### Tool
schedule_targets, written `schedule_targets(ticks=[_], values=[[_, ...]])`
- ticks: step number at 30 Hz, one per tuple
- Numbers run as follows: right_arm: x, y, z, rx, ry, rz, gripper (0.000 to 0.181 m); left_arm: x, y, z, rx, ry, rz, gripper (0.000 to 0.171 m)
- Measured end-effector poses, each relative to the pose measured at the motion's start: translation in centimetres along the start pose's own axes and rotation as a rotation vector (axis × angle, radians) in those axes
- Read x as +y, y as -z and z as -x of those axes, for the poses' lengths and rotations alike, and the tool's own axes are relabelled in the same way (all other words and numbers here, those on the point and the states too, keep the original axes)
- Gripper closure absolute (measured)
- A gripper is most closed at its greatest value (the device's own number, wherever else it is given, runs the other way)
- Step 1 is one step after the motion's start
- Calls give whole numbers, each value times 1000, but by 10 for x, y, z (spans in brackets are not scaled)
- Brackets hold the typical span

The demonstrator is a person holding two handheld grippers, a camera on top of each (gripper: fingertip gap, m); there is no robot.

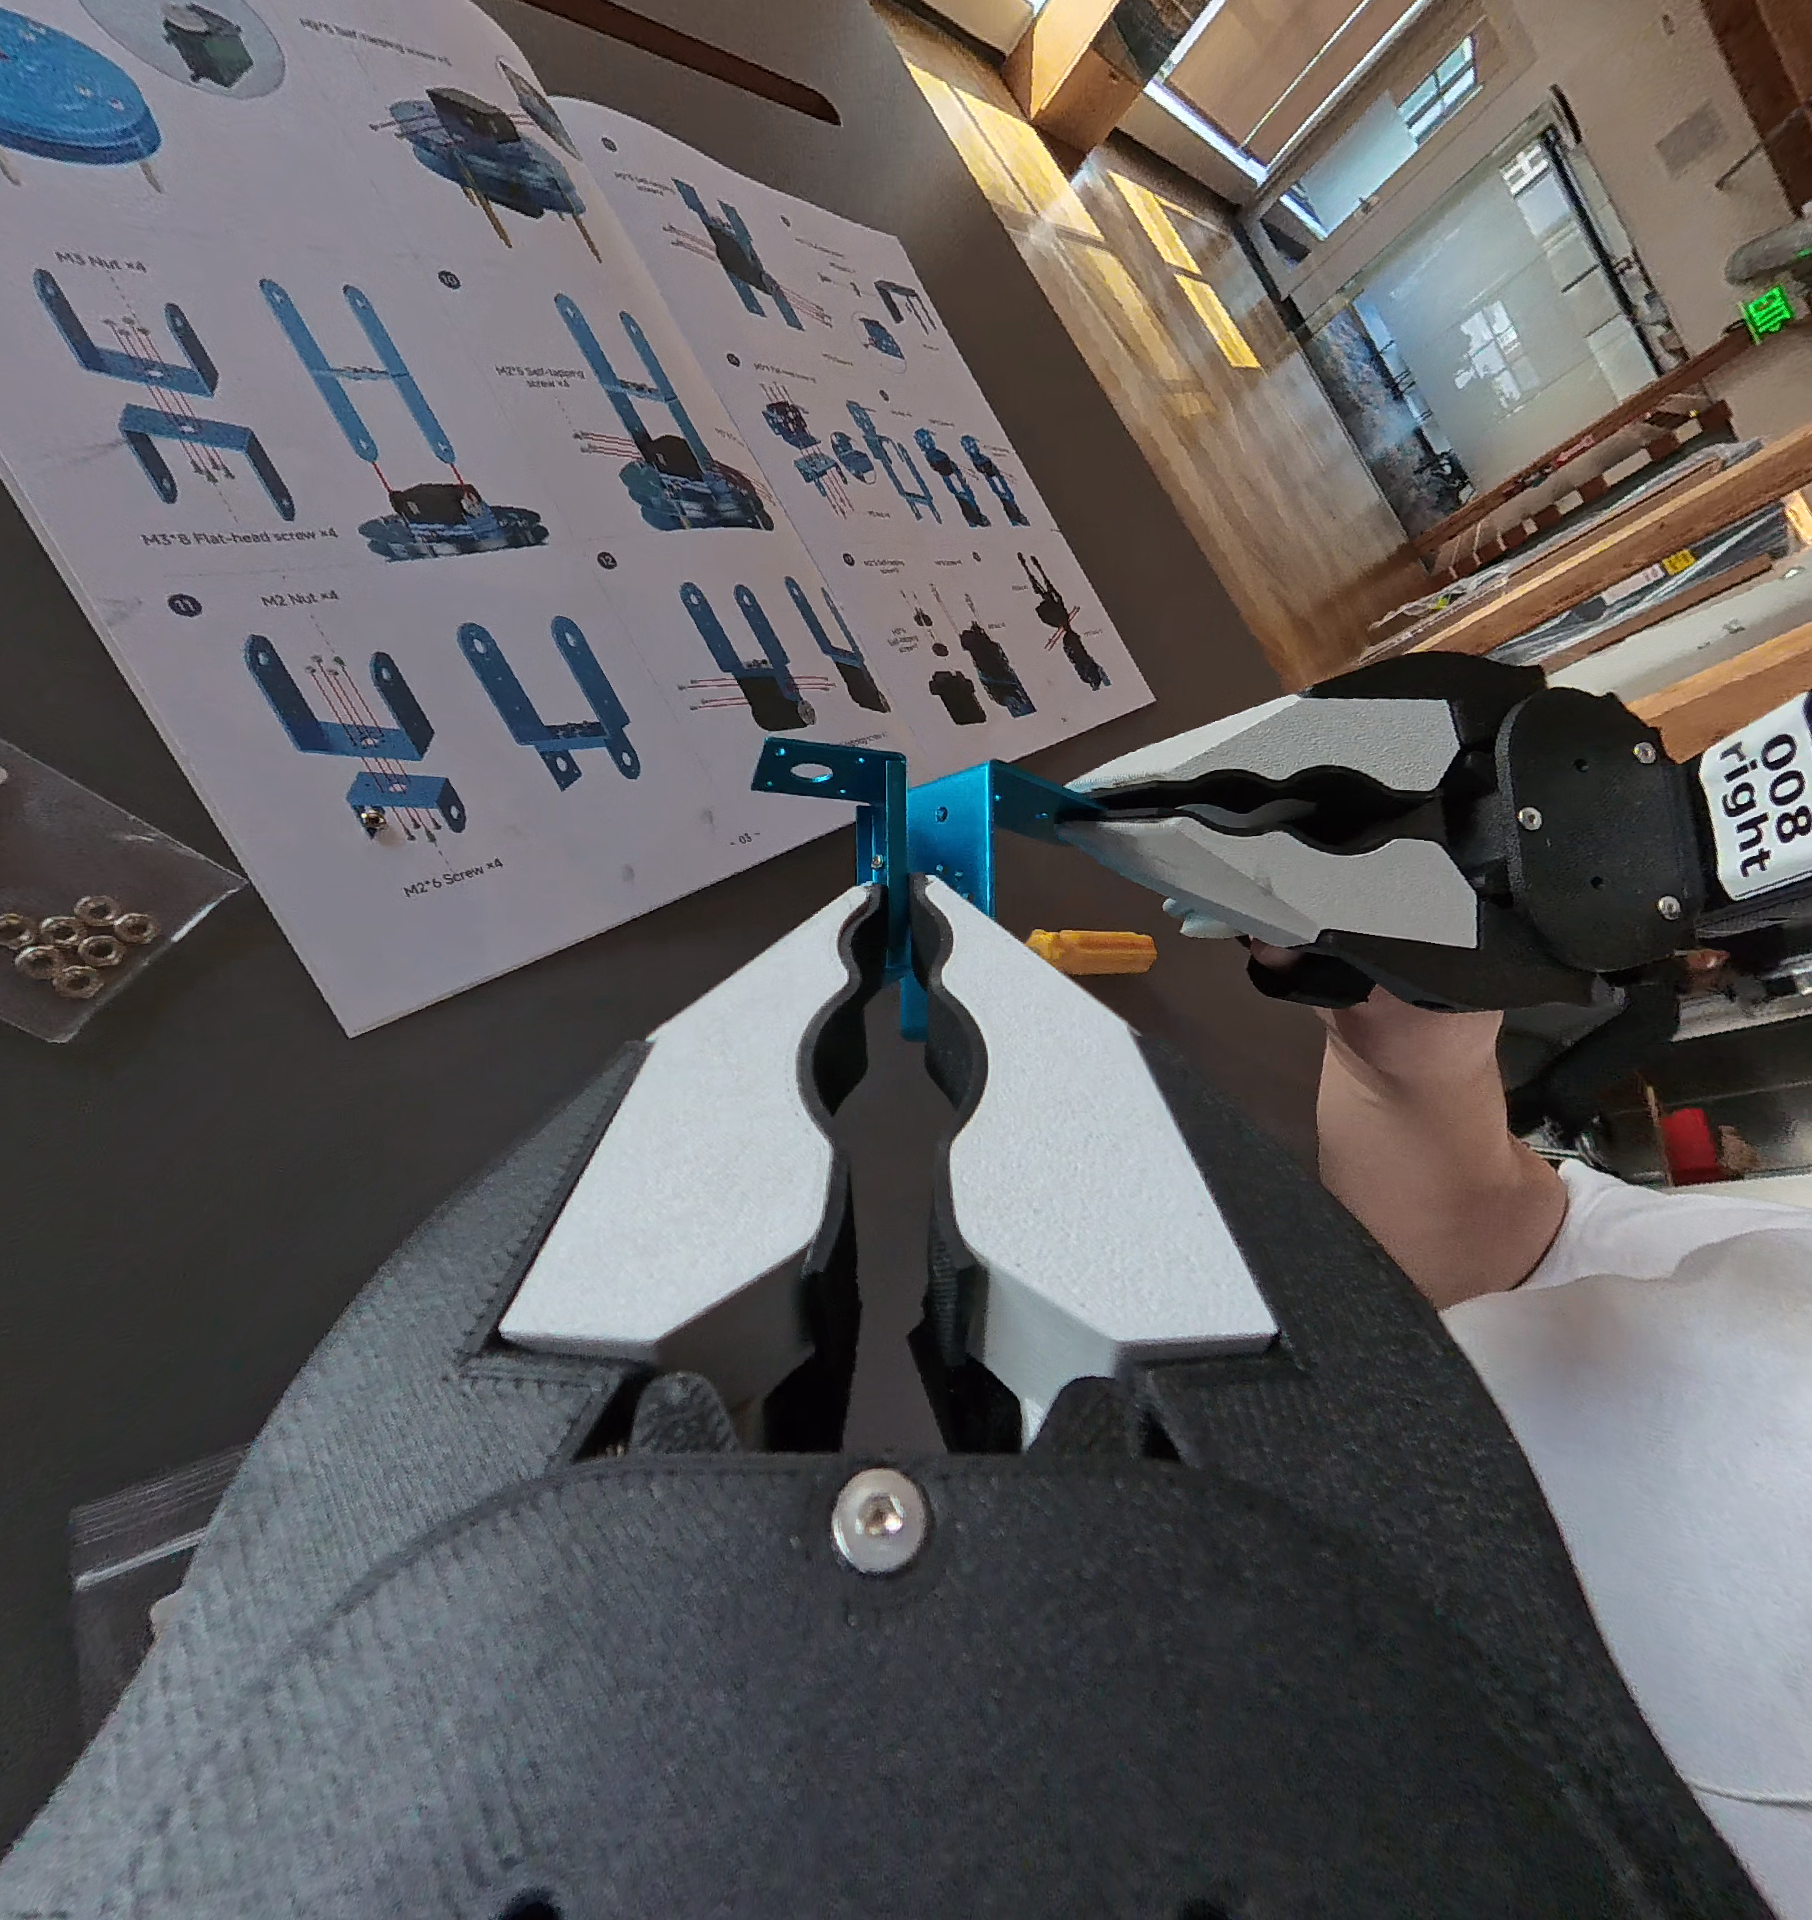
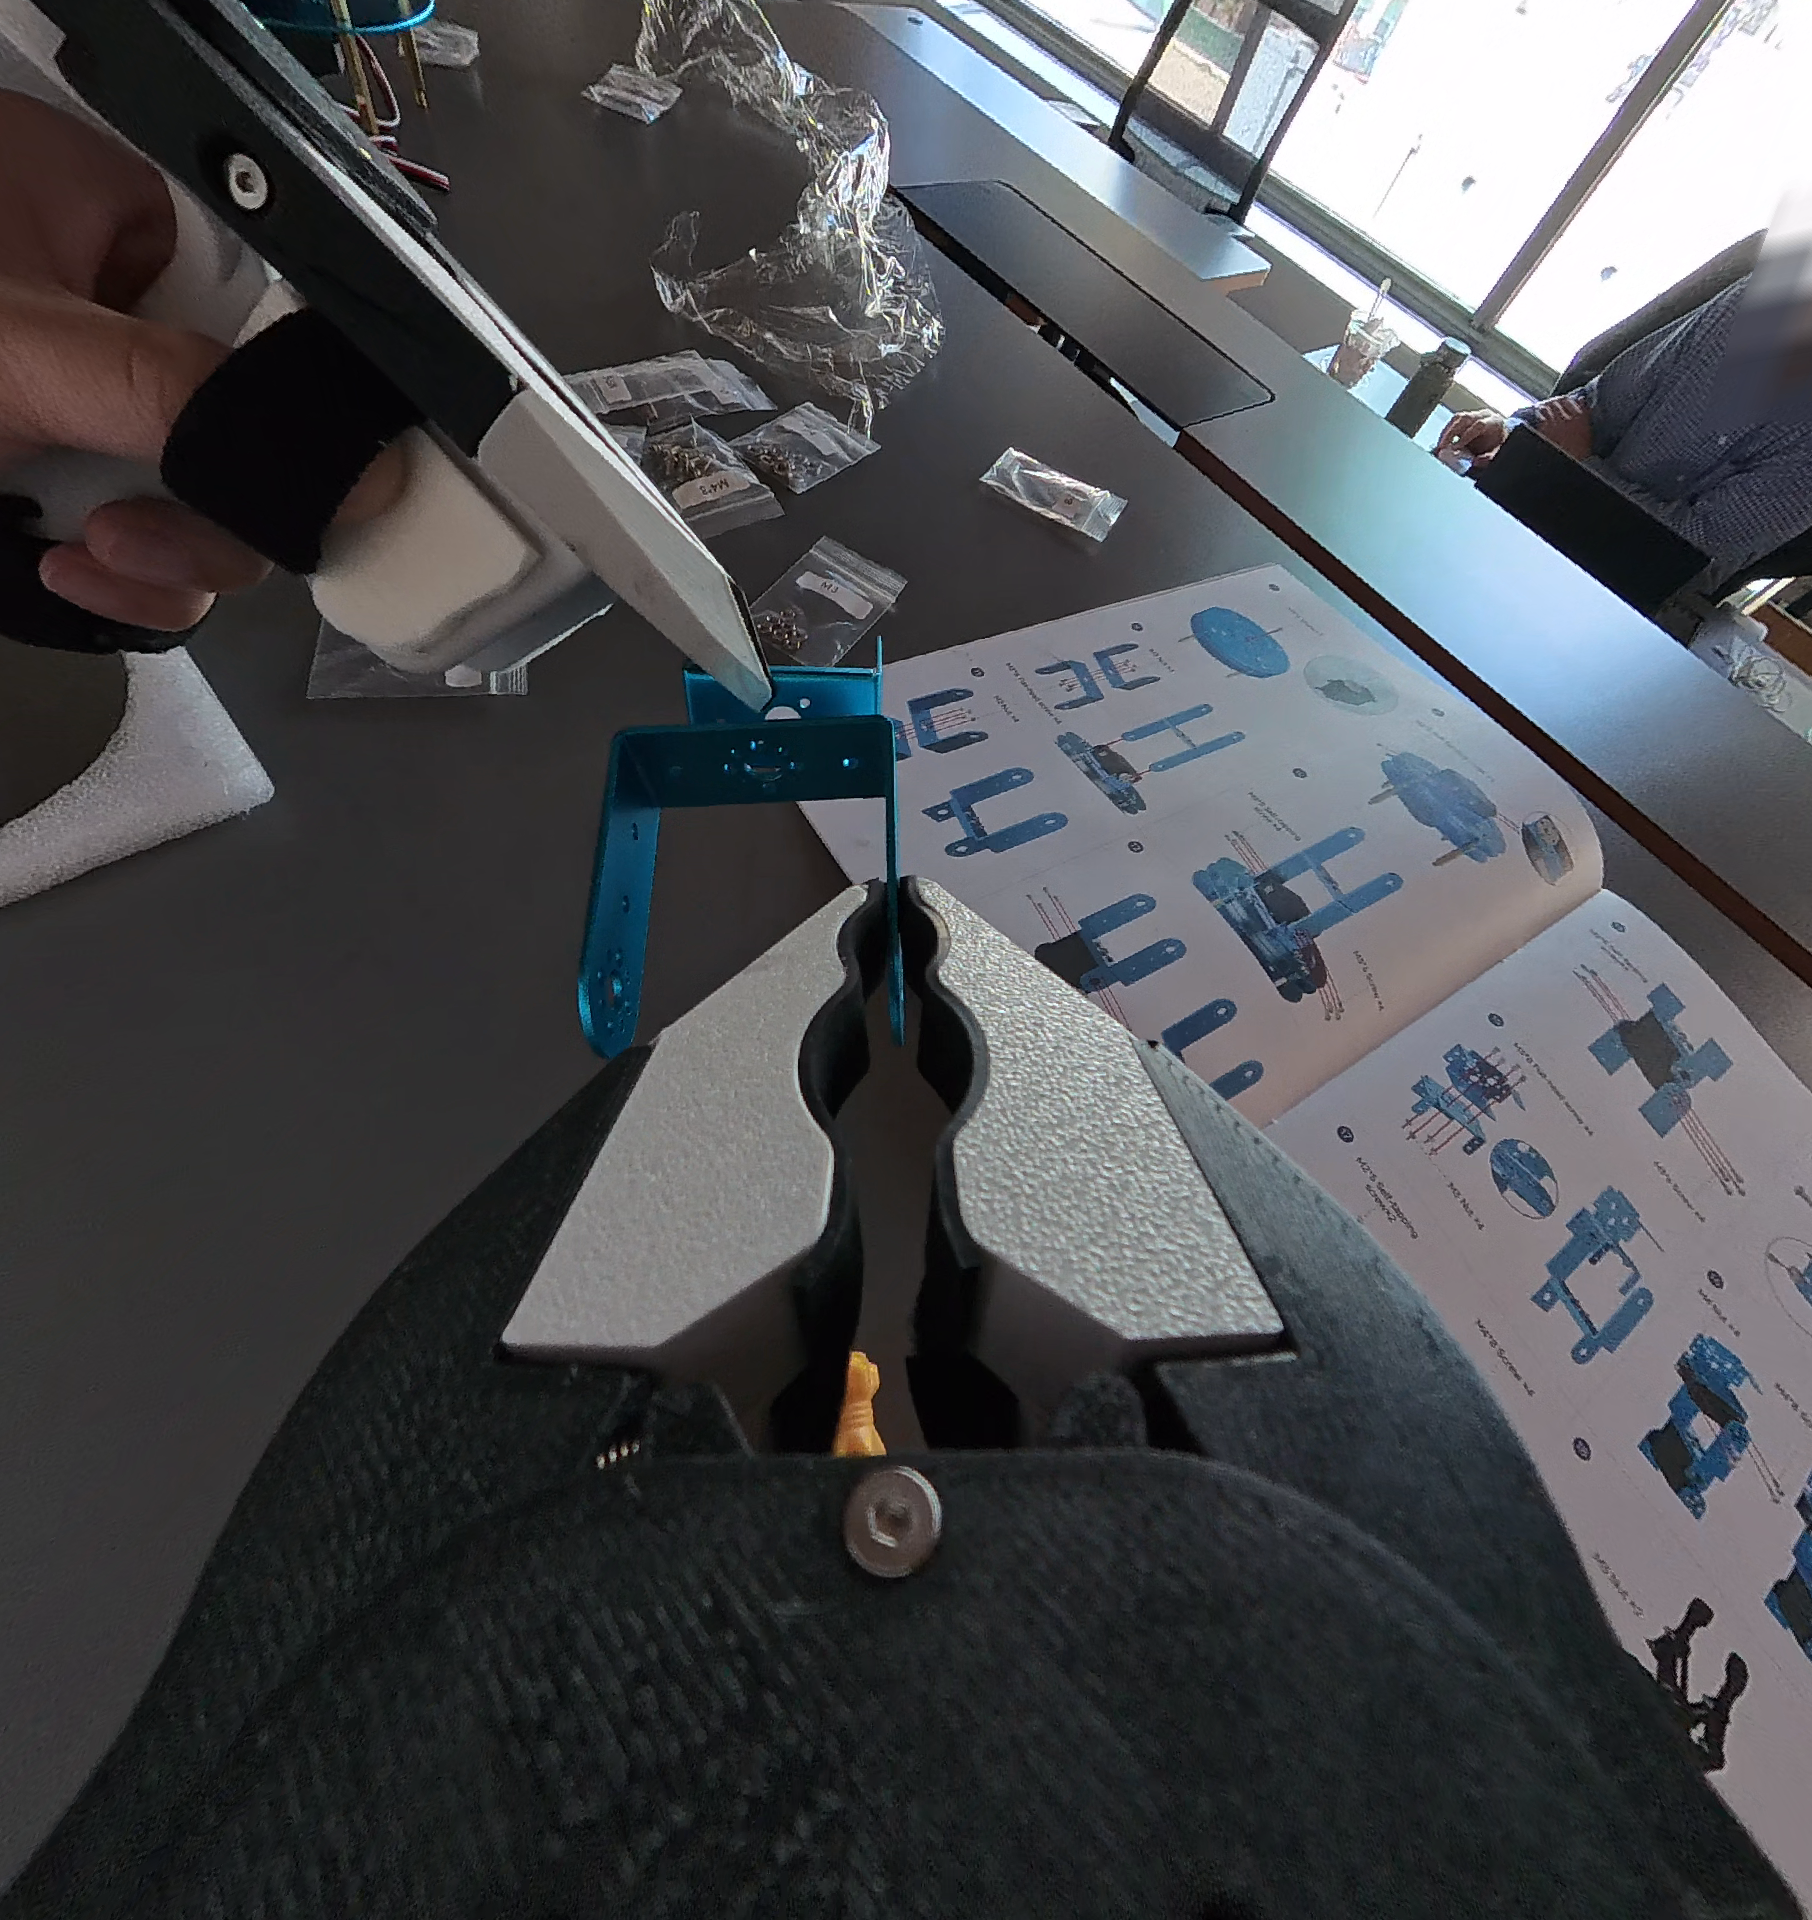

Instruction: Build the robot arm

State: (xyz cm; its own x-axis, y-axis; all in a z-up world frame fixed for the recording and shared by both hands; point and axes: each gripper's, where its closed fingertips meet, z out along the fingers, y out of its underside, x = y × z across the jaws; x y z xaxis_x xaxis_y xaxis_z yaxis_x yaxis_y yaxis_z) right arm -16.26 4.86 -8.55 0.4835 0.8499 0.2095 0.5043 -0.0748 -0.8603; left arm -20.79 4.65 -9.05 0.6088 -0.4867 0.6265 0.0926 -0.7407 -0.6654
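Two blue metal U-brackets are held back to back above the dark table. My left gripper is shut on one arm of the first bracket. In the right wrist view that gripper comes in from the upper left and pinches the farther bracket. My right gripper is shut on one arm of the second bracket, whose other arm hangs free at the left. In the left wrist view the right gripper enters from the right, clamped on that bracket.
An open assembly booklet lies under and beyond the brackets. A bag of nuts, a yellow tool, small parts bags, crumpled plastic and white foam lie around. A person sits at the far side. The grippers' ends are close to 6 cm from one another.
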Motion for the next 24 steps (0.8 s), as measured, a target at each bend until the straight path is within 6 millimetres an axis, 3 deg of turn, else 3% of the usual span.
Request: schedule_targets(ticks=[9, 18, 21, 24], values=[[-1, 3, -4, 9, 7, -60, 180, -7, 1, -7, -26, -75, -31, 169], [-15, 35, -12, 143, 186, -266, 181, -20, 10, -29, -131, -277, -245, 169], [-13, 32, -10, 93, 213, -188, 181, -18, 8, -34, -125, -273, -273, 169], [-31, 43, -11, 24, 263, -234, 181, -19, 9, -39, -104, -296, -306, 169]])
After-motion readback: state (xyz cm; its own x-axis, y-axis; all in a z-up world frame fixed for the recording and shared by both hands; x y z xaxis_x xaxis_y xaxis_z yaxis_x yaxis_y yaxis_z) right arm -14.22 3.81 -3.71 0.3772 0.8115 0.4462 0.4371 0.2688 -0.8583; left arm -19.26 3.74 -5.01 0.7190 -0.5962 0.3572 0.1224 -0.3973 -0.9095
